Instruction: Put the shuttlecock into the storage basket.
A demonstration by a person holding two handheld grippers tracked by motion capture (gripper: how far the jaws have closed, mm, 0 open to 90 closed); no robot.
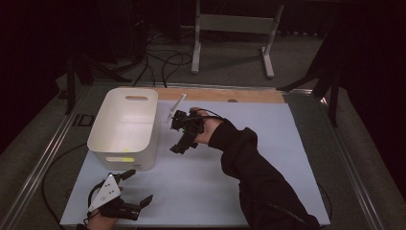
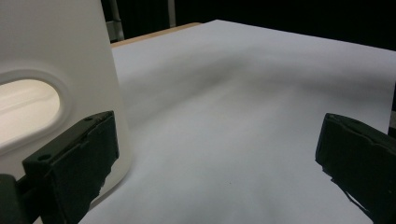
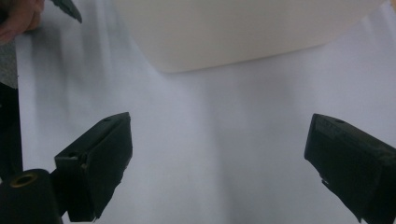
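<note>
A white plastic bin [image 1: 125, 125] with handle cut-outs stands at the left of the pale mat [image 1: 268, 158]. My left gripper [image 1: 139, 187] rests near the mat's front left corner, just in front of the bin, open with nothing between its jaws. In the left gripper view [image 2: 219, 154] the bin's wall [image 2: 56, 70] and its handle hole sit right by the left jaw. My right gripper [image 1: 180, 136] hovers just right of the bin, open and empty. The right gripper view [image 3: 219, 158] looks down on bare mat, with the bin's rounded corner [image 3: 243, 32] ahead.
The mat lies on a wooden table [image 1: 225, 94] with metal rails along both sides. Cables and a metal stand [image 1: 232, 28] are on the floor beyond the table. The person's other hand [image 3: 18, 18] shows in the top left corner of the right gripper view.
</note>
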